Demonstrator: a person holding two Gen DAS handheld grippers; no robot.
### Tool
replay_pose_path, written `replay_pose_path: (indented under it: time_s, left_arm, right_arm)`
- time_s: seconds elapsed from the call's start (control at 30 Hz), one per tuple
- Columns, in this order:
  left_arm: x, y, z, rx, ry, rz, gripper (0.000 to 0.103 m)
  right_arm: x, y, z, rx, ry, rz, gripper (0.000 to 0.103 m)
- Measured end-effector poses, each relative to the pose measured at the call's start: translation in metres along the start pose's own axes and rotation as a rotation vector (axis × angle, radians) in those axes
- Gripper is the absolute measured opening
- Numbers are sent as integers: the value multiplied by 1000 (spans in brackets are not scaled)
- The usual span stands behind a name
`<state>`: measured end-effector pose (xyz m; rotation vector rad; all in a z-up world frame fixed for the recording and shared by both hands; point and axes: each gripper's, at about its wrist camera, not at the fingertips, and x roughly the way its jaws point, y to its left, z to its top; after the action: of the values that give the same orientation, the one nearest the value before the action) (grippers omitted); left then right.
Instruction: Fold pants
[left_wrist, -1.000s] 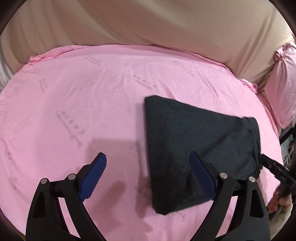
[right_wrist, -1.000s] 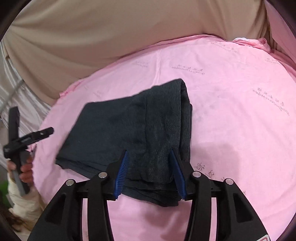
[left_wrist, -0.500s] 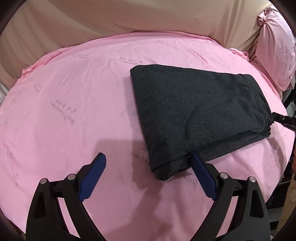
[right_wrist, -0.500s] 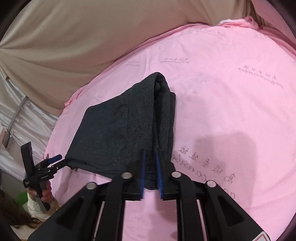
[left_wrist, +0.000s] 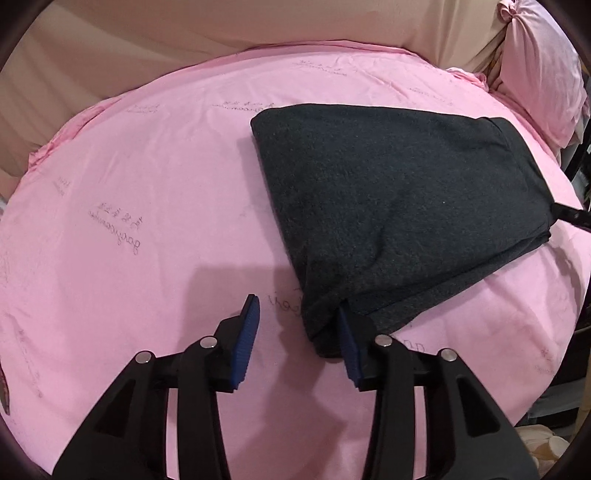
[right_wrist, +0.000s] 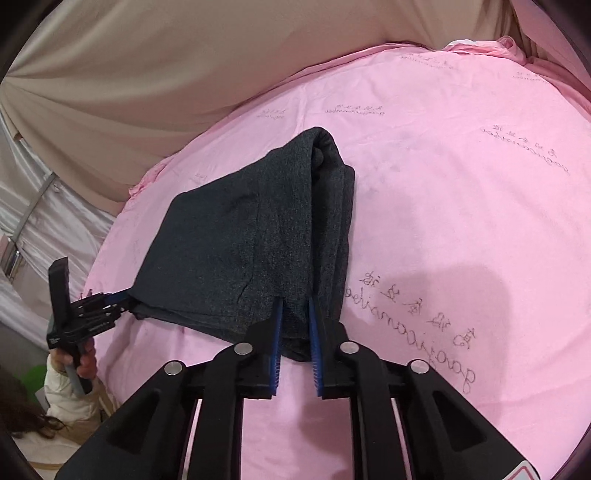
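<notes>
Folded dark grey pants (left_wrist: 399, 206) lie on the pink bedsheet (left_wrist: 147, 184). My left gripper (left_wrist: 297, 306) points down at their near corner. Its jaws are closing, the corner lies against the right pad (left_wrist: 347, 343), and the left pad (left_wrist: 245, 332) is still clear of the cloth. In the right wrist view the pants (right_wrist: 236, 243) run from the left gripper (right_wrist: 122, 297) at one corner to my right gripper (right_wrist: 295, 302). The right jaws are closing too, with a bunched hem filling the narrow gap between the pads. The right gripper's tip (left_wrist: 569, 216) shows at the pants' far right corner.
A pink pillow (left_wrist: 539, 66) lies at the bed's far right. Beige fabric (right_wrist: 184, 74) hangs behind the bed. A hand (right_wrist: 86, 363) with a white sleeve holds the left gripper's handle beyond the bed's left edge. Bare sheet spreads to the right (right_wrist: 461, 203).
The left gripper sank toward the pants' corner and its wide jaws narrowed around it. The right jaws went from wide to pinched on the hem. The pants now lie flatter.
</notes>
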<state>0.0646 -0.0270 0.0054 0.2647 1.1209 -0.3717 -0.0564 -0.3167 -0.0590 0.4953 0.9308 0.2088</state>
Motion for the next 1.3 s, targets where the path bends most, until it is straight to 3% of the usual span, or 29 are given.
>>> replay_pose_path:
  time_s: [0.1,0.13,0.2,0.27,0.3,0.37,0.43,0.47,0.5,0.57,0.6,0.63,0.7,0.8,0.87,0.9,0.93,0.97,1.03,1.07,1.13,1.2,1.27,1.3]
  left_arm:
    - [1,4,1,-17,9,-8,41]
    - [1,5,2,-17,10,-8,41]
    - [-2,7,3,-16,9,13,40]
    - [-7,11,3,-4,3,49,39]
    - [-7,16,2,-19,9,53,39]
    - [-1,17,-1,-23,28,41,40]
    - [-5,11,-5,4,5,70,47]
    - [-12,11,-5,1,-7,46,48]
    - [-21,14,-5,-14,-24,4,50]
    - [-49,28,-1,-71,-91,-108,72]
    - [-59,33,2,-96,-120,-129,90]
    - [-70,41,10,-139,-166,-138,91]
    - [-75,49,34,-184,-203,-121,93]
    - [-43,58,71,-263,-168,-91,95]
    - [-8,62,90,-300,-84,-107,95]
    - [15,63,101,-323,-37,-102,95]
    - [29,64,107,-326,-13,-98,94]
    - [46,63,113,-336,24,-87,92]
    - [65,61,119,-324,56,-128,51]
    - [75,61,123,-329,83,-167,43]
    - [81,62,128,-334,58,-138,37]
    - [87,56,136,-300,40,-91,38]
    - [89,52,141,-286,40,-59,40]
    - [87,50,142,-276,41,-46,43]
  right_arm:
    - [4,9,-2,-19,2,-12,35]
    - [6,8,-2,-20,8,-12,34]
    - [7,11,-5,-49,14,-51,18]
    - [-2,23,-5,-70,-13,-17,13]
    - [-4,22,-6,-68,-12,6,12]
    - [6,5,-12,-42,32,-44,10]
    - [5,-14,-16,40,28,31,11]
    - [0,-15,-16,45,25,26,14]
    - [-7,-12,-14,34,8,-2,24]
    - [-23,-3,-7,-12,-42,-79,28]
    - [-28,1,1,-20,-60,-68,29]
    - [-31,4,9,-19,-81,-54,33]
    - [-25,13,29,-52,-112,-56,51]
    - [5,22,53,-78,-85,-70,60]
    - [37,29,66,-68,-43,-97,60]
    - [49,30,70,-73,-27,-109,53]
    - [57,31,72,-82,-11,-79,37]
    - [58,34,73,-72,-3,-32,10]
    - [43,44,76,-99,-56,-17,9]
    - [34,49,76,-121,-90,-13,9]
    - [33,37,77,-108,-98,-20,9]
    - [60,16,73,-86,-19,-135,19]
    - [54,3,66,-11,-44,-61,24]
    - [47,4,64,10,-46,-56,36]
